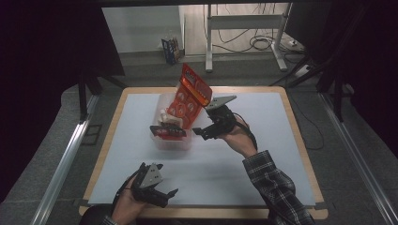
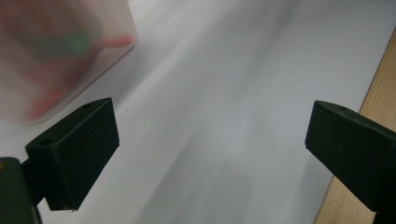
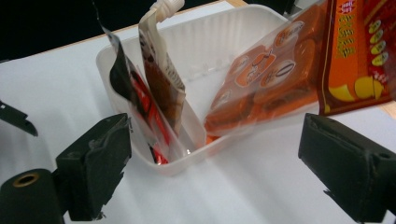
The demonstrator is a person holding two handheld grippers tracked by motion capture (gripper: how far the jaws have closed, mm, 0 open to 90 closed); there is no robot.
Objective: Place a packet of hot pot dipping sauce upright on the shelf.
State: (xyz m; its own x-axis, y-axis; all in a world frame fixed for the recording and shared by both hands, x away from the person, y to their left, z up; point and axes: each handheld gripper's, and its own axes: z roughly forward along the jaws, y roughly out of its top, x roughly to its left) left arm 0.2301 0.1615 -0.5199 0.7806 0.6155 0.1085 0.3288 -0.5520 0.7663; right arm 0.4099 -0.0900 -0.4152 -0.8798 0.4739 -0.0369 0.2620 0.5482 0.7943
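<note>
Packing the orange snack bag [image 3: 275, 79], which leans half inside the clear tub [image 3: 140, 156] on the bench, goes best if the right gripper [image 3: 212, 163], jaws open and empty, nudges it down while the left gripper [image 2: 210, 154] waits open.

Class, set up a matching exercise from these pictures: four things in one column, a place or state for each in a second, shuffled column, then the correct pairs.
Things
1. orange snack bag
2. white plastic bin
3. left gripper
4. right gripper

Places or states
A. open, at the table's near edge
B. leaning out over the bin's rim
C. open, just beside the bin
D. on the white mat, holding upright packets

Pairs: 1-B, 2-D, 3-A, 4-C
</note>
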